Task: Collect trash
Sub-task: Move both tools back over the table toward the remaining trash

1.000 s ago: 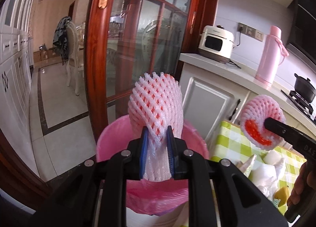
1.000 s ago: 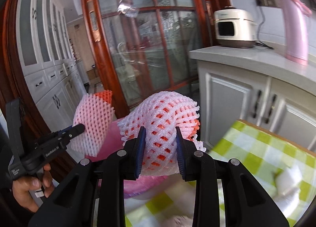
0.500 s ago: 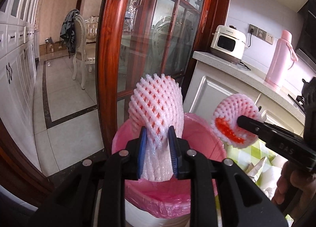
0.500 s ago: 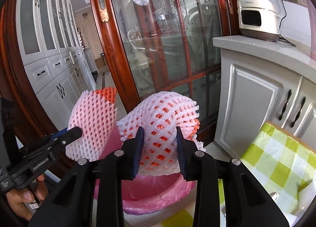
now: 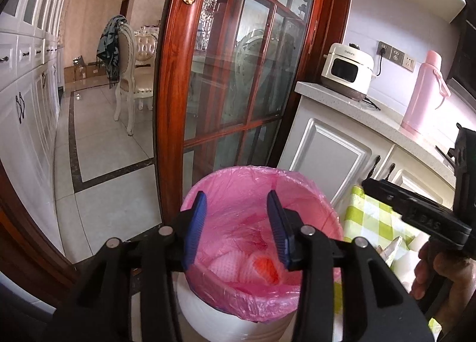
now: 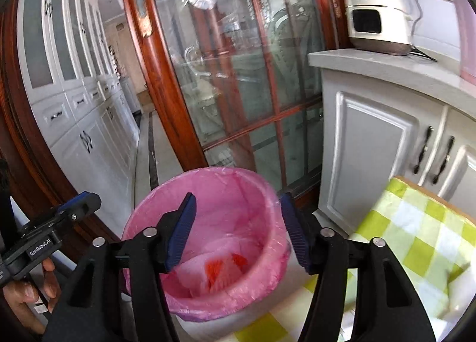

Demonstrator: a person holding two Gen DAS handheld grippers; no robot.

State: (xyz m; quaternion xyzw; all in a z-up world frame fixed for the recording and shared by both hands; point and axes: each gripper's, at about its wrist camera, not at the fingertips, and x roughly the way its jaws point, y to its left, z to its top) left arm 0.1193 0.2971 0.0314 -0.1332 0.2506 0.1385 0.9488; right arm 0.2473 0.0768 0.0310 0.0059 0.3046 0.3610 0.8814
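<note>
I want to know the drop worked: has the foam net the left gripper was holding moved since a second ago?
Yes. The left gripper has just been opening, nothing between its jaws; the foam net now lies down inside the pink-lined bin.

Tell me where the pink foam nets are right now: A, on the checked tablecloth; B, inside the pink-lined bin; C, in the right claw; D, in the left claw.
B: both foam nets lie in the bin, and the left claw and right claw are empty above it.

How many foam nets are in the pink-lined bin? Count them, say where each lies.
2. One foam net lies left in the bin bottom; the other net, red-orange inside showing, beside it on the right. More may be hidden beneath.
</note>
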